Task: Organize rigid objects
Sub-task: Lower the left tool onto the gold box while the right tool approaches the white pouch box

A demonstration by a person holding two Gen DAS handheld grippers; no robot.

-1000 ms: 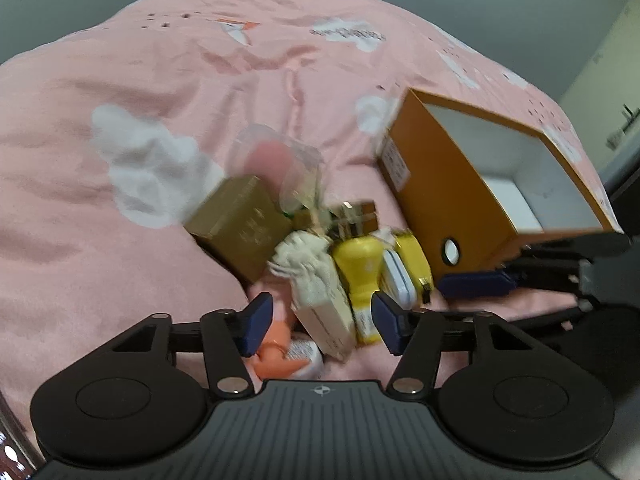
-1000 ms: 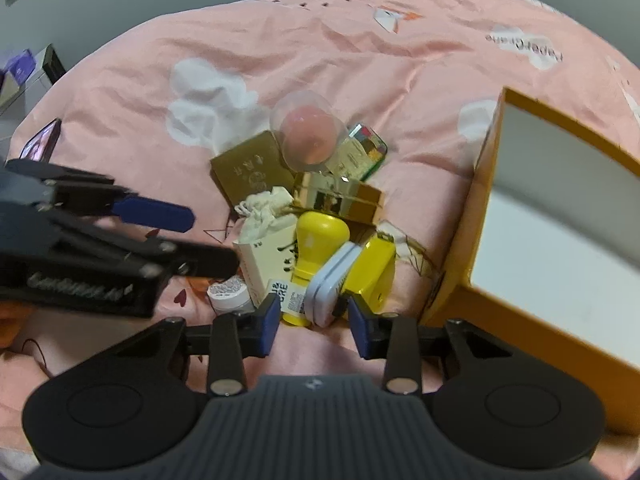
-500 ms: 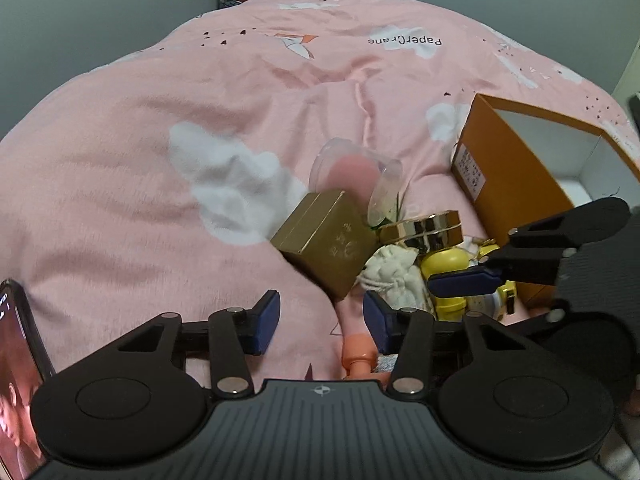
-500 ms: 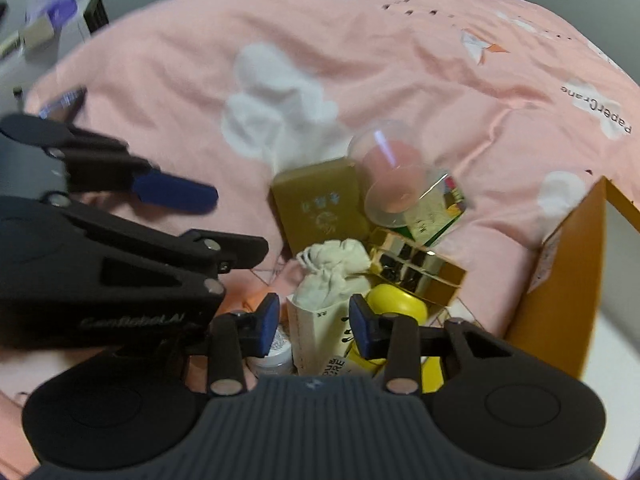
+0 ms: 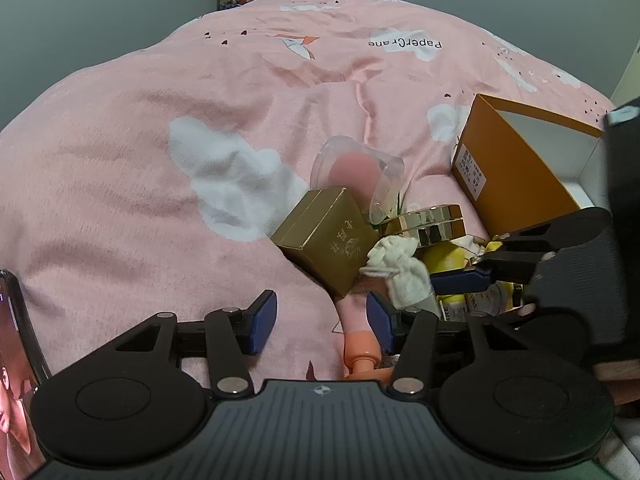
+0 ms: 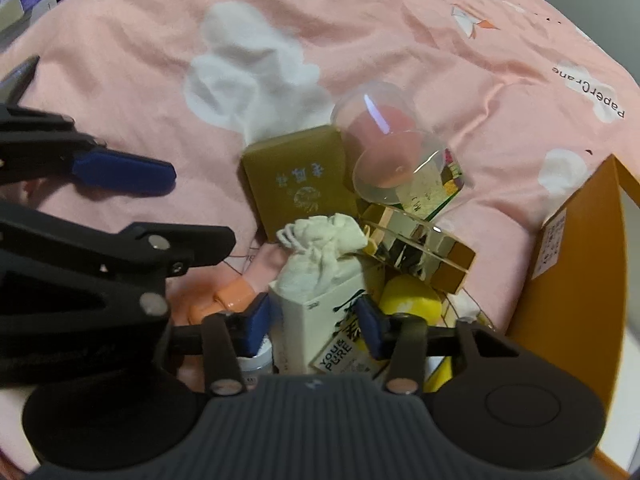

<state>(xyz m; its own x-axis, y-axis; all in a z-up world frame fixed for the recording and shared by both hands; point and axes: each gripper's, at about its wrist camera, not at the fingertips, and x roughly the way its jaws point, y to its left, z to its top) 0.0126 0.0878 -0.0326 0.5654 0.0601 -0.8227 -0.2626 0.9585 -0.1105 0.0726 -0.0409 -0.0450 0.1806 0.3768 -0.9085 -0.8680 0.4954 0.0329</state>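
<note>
right gripper (image 6: 312,322): has descended astride white carton (image 6: 316,328), released | left gripper (image 5: 322,320): opening, empty | orange box (image 5: 516,176): awaits items

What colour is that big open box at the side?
Orange outside, white inside: the open box, clearest in the left wrist view.

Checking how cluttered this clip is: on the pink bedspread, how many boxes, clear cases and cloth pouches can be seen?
Boxes: 4 (matte gold carton, shiny gold box, white carton, open orange box)
Clear cases: 1 (dome case with a pink insert)
Cloth pouches: 1 (white pouch on top of the white carton)
Total: 6
</note>
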